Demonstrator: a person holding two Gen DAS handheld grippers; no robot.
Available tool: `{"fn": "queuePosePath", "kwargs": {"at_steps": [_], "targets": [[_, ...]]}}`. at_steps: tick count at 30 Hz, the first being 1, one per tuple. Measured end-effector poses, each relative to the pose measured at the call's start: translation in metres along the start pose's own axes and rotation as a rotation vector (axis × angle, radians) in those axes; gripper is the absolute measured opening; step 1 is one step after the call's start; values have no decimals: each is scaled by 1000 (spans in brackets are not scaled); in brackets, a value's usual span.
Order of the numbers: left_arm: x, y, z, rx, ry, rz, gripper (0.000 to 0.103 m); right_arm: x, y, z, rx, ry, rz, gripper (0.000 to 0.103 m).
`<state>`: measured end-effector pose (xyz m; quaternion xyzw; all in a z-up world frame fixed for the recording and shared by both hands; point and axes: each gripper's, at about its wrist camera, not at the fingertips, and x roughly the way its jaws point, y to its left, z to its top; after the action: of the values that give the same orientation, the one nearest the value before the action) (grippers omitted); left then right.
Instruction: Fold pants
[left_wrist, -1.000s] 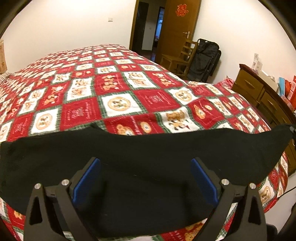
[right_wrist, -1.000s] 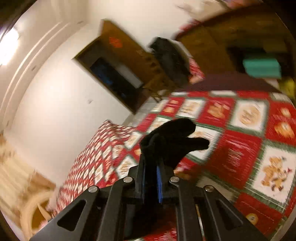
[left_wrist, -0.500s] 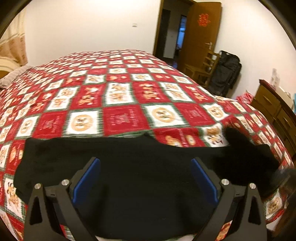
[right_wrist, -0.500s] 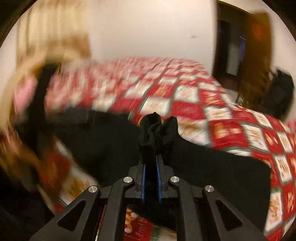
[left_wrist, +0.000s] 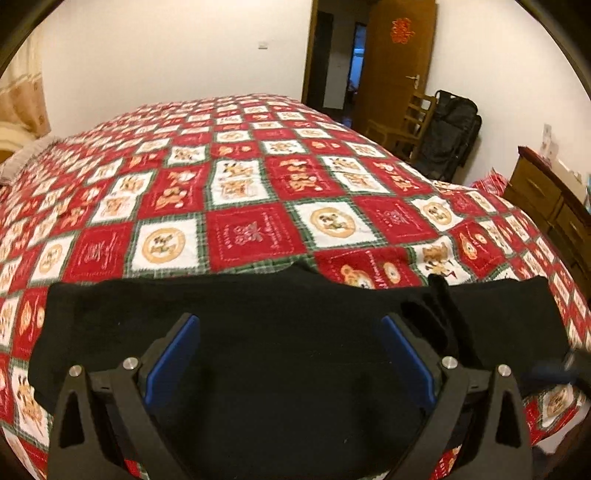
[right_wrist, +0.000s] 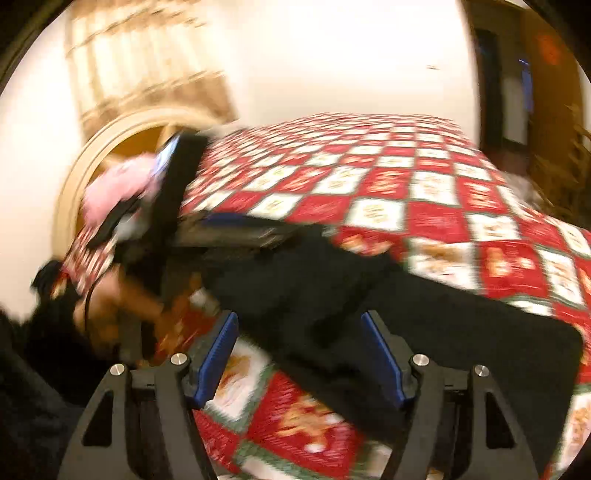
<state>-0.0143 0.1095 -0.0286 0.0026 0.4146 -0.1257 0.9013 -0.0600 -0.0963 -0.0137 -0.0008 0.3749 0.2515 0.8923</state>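
Black pants (left_wrist: 258, 332) lie across the near edge of the bed's red patchwork quilt (left_wrist: 251, 236). A bunched leg end (left_wrist: 443, 314) rests on top of them at the right. My left gripper (left_wrist: 290, 325) hovers open over the middle of the pants, with its blue pads apart from the cloth. In the blurred right wrist view, my right gripper (right_wrist: 300, 321) has its jaws opening. The pants (right_wrist: 332, 295) lie between and beyond its pads (right_wrist: 218, 354), free of them. The left gripper (right_wrist: 229, 229) shows further back.
A wooden dresser (left_wrist: 554, 206) stands to the right of the bed. A chair (left_wrist: 402, 125), a black bag (left_wrist: 450, 133) and a brown door (left_wrist: 399, 55) are at the back right. A round headboard (right_wrist: 122, 147) and a curtain (right_wrist: 147, 62) are at the left.
My right gripper swung across with the pants' leg end pinched in it, then opened and let the cloth drop onto the rest. The left gripper shifted slightly and stayed open.
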Motion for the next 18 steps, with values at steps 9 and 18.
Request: {"fn": "queuePosePath", "kwargs": {"at_steps": [9,18], "targets": [[1,-4,1,37,9,57,100,60,12,-5,-128,105,-142,42],[-6,12,5,-13,-4,63,100,29,15,-6,-163,9,-100,7]]}}
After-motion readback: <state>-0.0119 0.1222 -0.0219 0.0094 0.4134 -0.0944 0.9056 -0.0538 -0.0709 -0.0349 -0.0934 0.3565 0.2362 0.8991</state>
